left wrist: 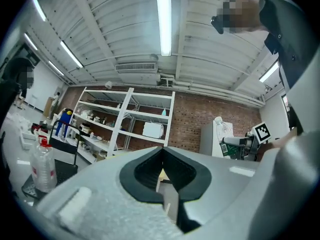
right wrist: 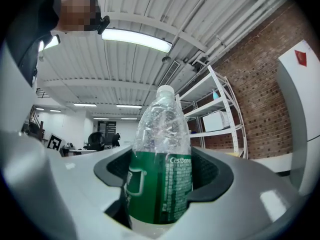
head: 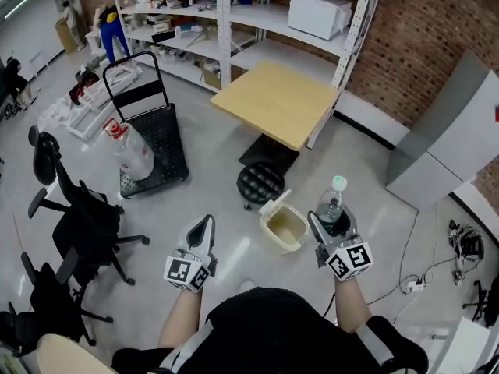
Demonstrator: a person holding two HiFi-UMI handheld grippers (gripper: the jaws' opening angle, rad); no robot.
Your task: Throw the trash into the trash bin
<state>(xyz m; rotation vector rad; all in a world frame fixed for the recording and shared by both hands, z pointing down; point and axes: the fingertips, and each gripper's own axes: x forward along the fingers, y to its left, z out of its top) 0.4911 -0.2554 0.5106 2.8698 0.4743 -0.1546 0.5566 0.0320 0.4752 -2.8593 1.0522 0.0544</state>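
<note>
R gripper [head: 334,223] is clamped on a clear plastic bottle [right wrist: 161,184] w/ green label and white cap. Both pads press the label band and the jaws stand wide round it. The bottle stands upright, cap up, neck well clear of the jaws. L gripper [left wrist: 162,171] is closed tip to tip w/ nothing btwn the jaws, held out on the left, near the person.

In head view the bottle sits just right of the beige trash bin [head: 271,238], not yet over its mouth. The bin stands on the floor [head: 234,248] near the person, btwn the two grippers but closer to the R one. Its lid [head: 274,203] is tipped up at the far left edge, so the mouth is open. Inside looks empty as far as can be seen.

Step in hand, prob.: carry phase. Trash is grasped and brought up beside the bin; drop not yet made.

Next move calls for:
- shift R gripper left till the bottle is over the open mouth, clear of the raised lid
- maybe tip or lower it so it doesn't bounce off the rim
- then let the jaws go

L gripper has no job here afaict. Risk: letting go too early puts the bottle on the floor right of the bin.
</note>
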